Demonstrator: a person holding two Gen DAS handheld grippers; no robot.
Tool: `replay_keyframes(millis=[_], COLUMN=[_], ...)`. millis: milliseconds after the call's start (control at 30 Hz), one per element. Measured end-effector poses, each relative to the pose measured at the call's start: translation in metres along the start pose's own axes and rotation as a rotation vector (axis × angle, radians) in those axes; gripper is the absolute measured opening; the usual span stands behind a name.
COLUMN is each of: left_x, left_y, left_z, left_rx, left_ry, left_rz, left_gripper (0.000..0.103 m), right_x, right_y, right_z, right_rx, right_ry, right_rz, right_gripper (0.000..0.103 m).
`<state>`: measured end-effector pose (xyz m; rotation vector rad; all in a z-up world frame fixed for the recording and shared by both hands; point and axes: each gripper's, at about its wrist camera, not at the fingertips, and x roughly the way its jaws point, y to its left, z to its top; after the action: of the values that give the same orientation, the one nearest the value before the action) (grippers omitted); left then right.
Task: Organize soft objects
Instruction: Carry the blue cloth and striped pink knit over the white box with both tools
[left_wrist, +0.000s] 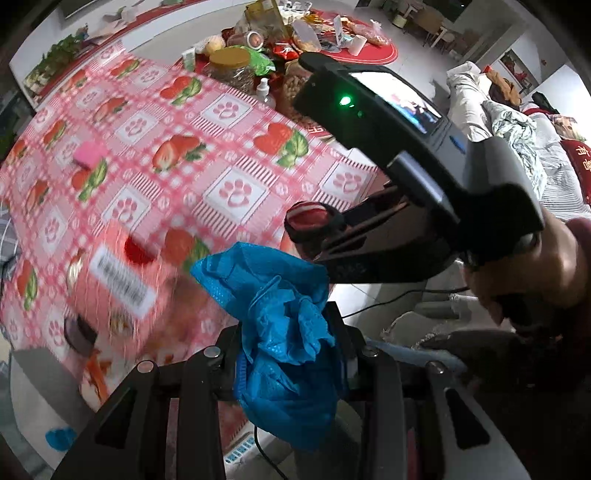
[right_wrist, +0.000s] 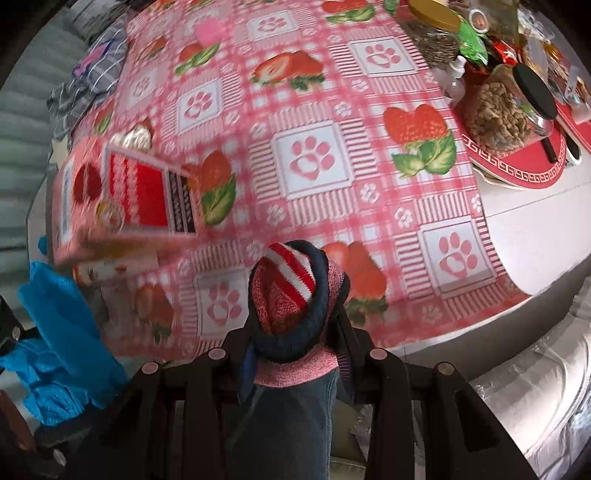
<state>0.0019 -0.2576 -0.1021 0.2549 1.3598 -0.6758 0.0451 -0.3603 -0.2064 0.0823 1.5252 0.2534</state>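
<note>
My left claw (left_wrist: 286, 354) is clamped on a crumpled blue glove (left_wrist: 284, 332). It bunches up between the fingers and hangs down below them, over the near edge of the table (left_wrist: 229, 155). From my right camera the same glove (right_wrist: 62, 350) shows at the far left, with a bit of my left claw beside it.

My right claw (right_wrist: 295, 354) is closed on a knitted sock (right_wrist: 291, 295): pink body, dark navy cuff, red and white stripes at the top. It stands up between the fingers, above the near part of the table (right_wrist: 369, 147). In the left view my right claw (left_wrist: 317, 236) reaches in from the right, the sock (left_wrist: 308, 218) at its tip, just above and to the right of the glove; whether sock and glove touch I cannot tell.

The table wears a pink check cloth (right_wrist: 310, 162) with strawberries and paw prints. On its near left lies a pink box (right_wrist: 122, 199) with a red picture, blurred. A small pink block (left_wrist: 89, 154) sits further off on the left. At the far right are jars: one with a yellow lid (left_wrist: 231, 59), one with a black lid (right_wrist: 535, 90), and a small spray bottle (right_wrist: 456, 74) between them, amid packets on a red mat (right_wrist: 517, 170).
</note>
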Motion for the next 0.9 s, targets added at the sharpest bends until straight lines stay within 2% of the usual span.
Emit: replay_keyframes(millis=[267,667,900], left_x=[-0.013,-0.051,-0.073], left_y=[0.022,0.081,0.114], left_z=[-0.046,-0.117,-0.159], left_rx=[-0.112,-0.416,-0.598], left_ry=[-0.012,-0.108,-0.184], left_rz=[0.046,0.138,0.185], left_gripper=[0.039,0.039,0.039], right_x=[0.004,0.003,-0.009], right_y=[0.045,0.134,0.18], right_z=[-0.023,-0.047,-0.052], right_rx=[-0.121,-0.387,-0.519], right_ry=[0.018,0.049,0.037], right_rz=[0.02,0.03,0.028], right_gripper=[0.038,0.038,0.038])
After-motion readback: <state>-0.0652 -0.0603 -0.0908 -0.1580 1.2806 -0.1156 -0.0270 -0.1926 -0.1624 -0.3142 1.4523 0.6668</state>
